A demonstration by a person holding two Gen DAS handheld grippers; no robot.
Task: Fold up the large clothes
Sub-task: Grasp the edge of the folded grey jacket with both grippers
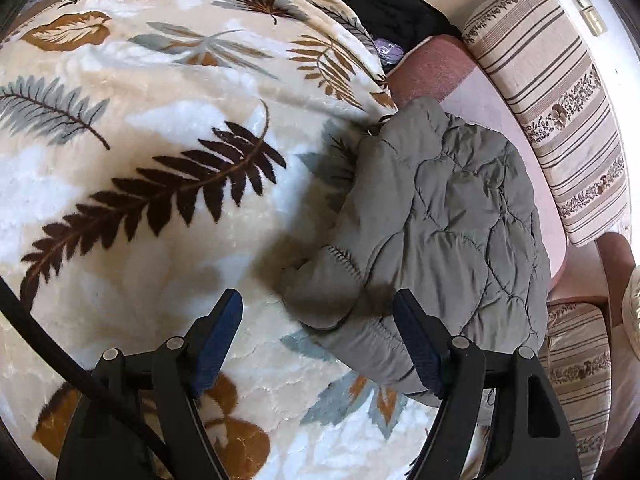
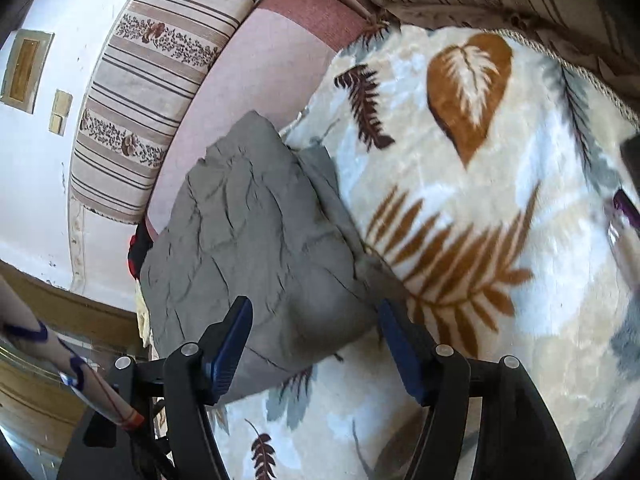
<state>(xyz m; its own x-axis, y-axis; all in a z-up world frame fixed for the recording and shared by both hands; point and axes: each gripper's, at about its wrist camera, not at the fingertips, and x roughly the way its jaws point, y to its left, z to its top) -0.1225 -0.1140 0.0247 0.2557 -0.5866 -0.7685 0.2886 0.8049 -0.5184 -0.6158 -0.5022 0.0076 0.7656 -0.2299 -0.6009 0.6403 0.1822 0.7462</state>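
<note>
A grey quilted jacket lies folded into a compact bundle on a cream blanket with leaf prints. In the left wrist view my left gripper is open, its blue-padded fingers hovering over the bundle's near edge. In the right wrist view the same jacket lies by the blanket's left edge. My right gripper is open, with its fingers on either side of the bundle's near corner, holding nothing.
A striped floral cushion lines the pink sofa seat behind the jacket. Dark clothes lie piled at the top of the blanket. A white wall with switches stands beyond the cushion.
</note>
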